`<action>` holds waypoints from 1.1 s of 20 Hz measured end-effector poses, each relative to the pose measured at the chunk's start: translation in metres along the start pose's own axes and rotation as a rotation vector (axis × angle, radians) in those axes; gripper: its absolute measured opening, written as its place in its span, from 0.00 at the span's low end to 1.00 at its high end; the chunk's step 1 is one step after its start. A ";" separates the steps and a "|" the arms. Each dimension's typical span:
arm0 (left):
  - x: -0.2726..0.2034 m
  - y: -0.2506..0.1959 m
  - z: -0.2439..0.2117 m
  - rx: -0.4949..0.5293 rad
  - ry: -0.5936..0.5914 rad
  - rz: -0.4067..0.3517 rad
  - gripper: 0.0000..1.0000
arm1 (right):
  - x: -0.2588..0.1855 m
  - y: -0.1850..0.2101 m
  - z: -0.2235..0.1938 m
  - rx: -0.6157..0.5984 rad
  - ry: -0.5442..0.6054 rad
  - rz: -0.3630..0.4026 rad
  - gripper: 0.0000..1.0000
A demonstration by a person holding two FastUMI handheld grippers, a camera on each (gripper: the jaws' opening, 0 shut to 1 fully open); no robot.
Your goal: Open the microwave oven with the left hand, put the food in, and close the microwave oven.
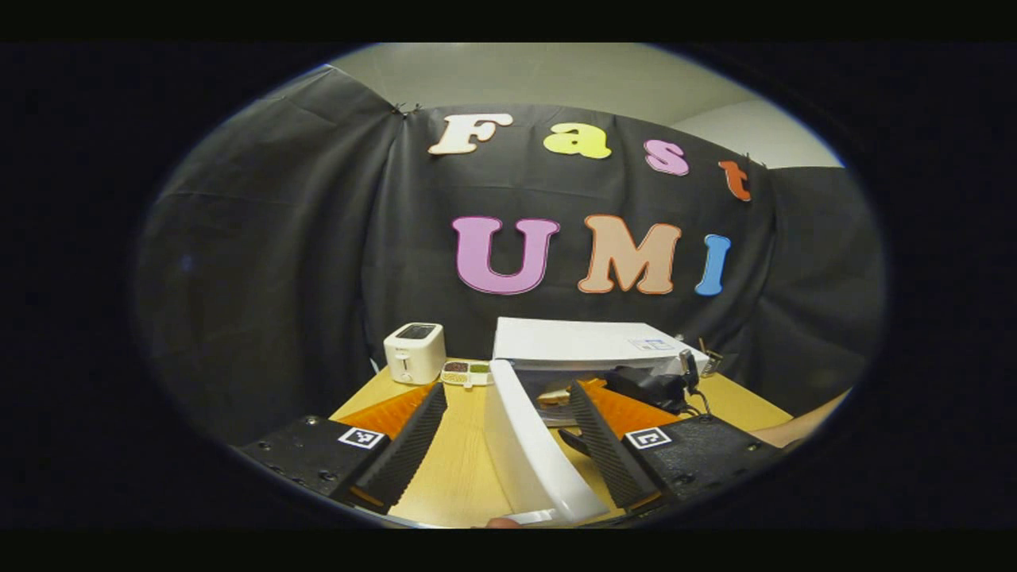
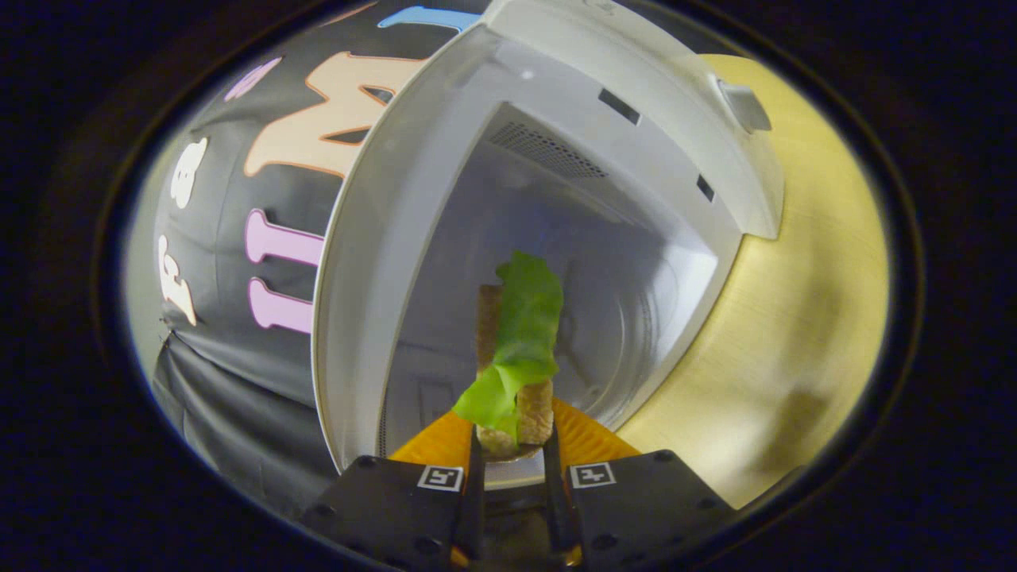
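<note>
Gripping the sandwich (image 2: 520, 349) between both fingers, our right gripper (image 2: 512, 453) holds it just inside the open microwave (image 2: 572, 183). Our left gripper (image 1: 508, 445) stands wide, the open door (image 1: 528, 445) between its fingers, touching neither clearly.

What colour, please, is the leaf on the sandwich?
Bright green lettuce leaf on the sandwich, clearest in the right gripper view.

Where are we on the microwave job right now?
Done: the microwave door stands open. In hand: the right gripper holds the sandwich at the mouth of the microwave, not yet set down. The left gripper is open around the door. Left: release the food, shut the door.
</note>
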State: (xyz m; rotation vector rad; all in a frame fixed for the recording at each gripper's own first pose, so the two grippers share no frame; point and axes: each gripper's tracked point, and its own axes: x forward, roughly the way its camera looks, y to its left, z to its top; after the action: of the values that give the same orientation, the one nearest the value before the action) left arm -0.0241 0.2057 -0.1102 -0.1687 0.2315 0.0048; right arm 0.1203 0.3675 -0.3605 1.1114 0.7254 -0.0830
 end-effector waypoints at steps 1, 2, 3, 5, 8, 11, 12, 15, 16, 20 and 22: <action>0.000 0.000 -0.001 0.001 0.002 0.001 0.94 | 0.006 -0.006 0.002 -0.012 -0.014 -0.021 0.34; 0.001 0.000 -0.002 0.001 0.005 0.001 0.91 | 0.011 -0.011 0.001 -0.010 -0.018 -0.037 0.34; 0.001 -0.001 -0.002 0.001 0.008 0.000 0.94 | 0.015 -0.015 0.001 -0.011 -0.019 -0.051 0.34; 0.001 -0.002 -0.003 -0.004 0.011 -0.003 0.94 | 0.023 -0.022 0.003 -0.024 -0.031 -0.066 0.34; 0.001 -0.002 -0.004 0.003 0.017 0.001 0.91 | 0.034 -0.042 -0.005 -0.049 0.016 -0.114 0.35; 0.000 0.000 -0.004 -0.001 0.011 0.013 0.94 | 0.037 -0.043 -0.003 -0.096 0.018 -0.100 0.70; 0.001 0.001 -0.004 -0.002 0.012 0.017 0.94 | 0.034 -0.043 0.001 -0.122 0.003 -0.111 0.76; -0.001 0.001 -0.003 0.000 0.005 0.021 0.91 | 0.027 -0.046 0.006 -0.222 0.003 -0.135 0.85; -0.002 0.000 -0.002 -0.001 0.003 0.019 0.94 | 0.025 -0.046 0.006 -0.236 0.011 -0.140 0.85; -0.007 -0.004 -0.001 0.001 0.003 0.003 0.91 | 0.017 -0.045 -0.003 -0.199 0.068 -0.165 0.97; -0.010 -0.007 0.001 0.004 -0.005 -0.006 0.91 | 0.010 -0.051 -0.010 -0.192 0.115 -0.206 0.98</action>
State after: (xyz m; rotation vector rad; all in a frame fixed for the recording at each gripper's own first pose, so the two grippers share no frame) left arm -0.0337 0.1991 -0.1060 -0.1654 0.2256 -0.0010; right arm 0.1026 0.3557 -0.4086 0.8615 0.9300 -0.1223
